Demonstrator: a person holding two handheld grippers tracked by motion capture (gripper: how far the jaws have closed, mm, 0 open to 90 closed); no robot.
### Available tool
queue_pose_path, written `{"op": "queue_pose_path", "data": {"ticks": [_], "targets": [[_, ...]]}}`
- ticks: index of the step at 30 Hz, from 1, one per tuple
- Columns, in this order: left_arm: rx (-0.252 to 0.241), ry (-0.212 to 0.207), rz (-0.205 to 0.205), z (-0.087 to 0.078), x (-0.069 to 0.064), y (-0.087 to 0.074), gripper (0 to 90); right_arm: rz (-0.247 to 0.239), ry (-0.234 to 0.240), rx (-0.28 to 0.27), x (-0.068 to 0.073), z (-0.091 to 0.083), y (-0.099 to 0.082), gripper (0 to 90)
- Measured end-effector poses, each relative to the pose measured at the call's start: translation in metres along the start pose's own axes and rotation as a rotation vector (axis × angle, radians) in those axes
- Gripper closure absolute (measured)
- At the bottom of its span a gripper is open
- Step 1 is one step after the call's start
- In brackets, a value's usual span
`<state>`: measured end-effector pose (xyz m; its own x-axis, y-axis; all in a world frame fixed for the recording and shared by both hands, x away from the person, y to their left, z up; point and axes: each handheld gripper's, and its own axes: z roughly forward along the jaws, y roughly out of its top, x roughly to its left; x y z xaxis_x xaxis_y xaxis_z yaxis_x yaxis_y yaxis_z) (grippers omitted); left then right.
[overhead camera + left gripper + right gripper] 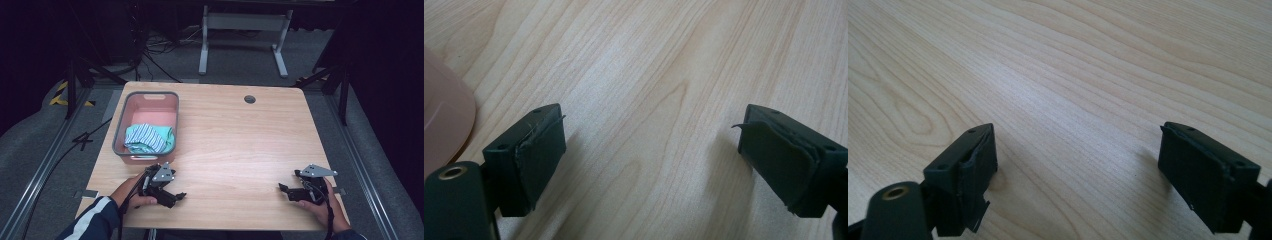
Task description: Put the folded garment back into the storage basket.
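High view: I saw the wooden table (pixel 235 140) filling the middle of the frame, with a pink basket (pixel 146 101) at its upper left part. In the basket lay a bundle of cloth (pixel 149 138), striped blue and white with a teal piece beside it, pressed toward the basket's lower end. A small dark round hole (pixel 250 99) sat near the table's upper edge, right of centre.

At the lower left of the frame, the left gripper (pixel 175 197) rested low over the table just below the basket, held by the left hand (pixel 131 192), whose dark sleeve with a white stripe (pixel 92 220) entered from the bottom edge. At the lower right, the right gripper (pixel 286 191) lay over the bare wood, held by the right hand (pixel 320 205). The two grippers stood well apart, each with its jaws pointing toward the middle of the frame.

Left gripper view: I found the left gripper (pixel 649 145) spread wide, with only bare wood grain between its two black jaws and nothing pinched. The pad on the jaw at lower left looked scuffed and peeling at its edge. A curved pink corner of the basket (pixel 444 125) showed at the left edge of the frame, near the jaw but apart from it.

Right gripper view: I found the right gripper (pixel 1078 155) likewise spread wide over bare wood, with nothing between its jaws.
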<state>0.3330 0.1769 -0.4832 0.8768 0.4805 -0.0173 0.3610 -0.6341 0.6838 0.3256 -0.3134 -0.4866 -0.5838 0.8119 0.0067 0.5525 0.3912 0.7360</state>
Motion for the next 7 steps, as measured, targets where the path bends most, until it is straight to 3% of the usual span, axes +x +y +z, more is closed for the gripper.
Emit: {"op": "queue_pose_path", "data": {"ticks": [7], "targets": [[0.002,-0.002,-0.001,0.0008,0.0004,0.0006,10.4,-0.002,0.003,0.0,-0.0003,0.0001,0.0001,16.6]]}}
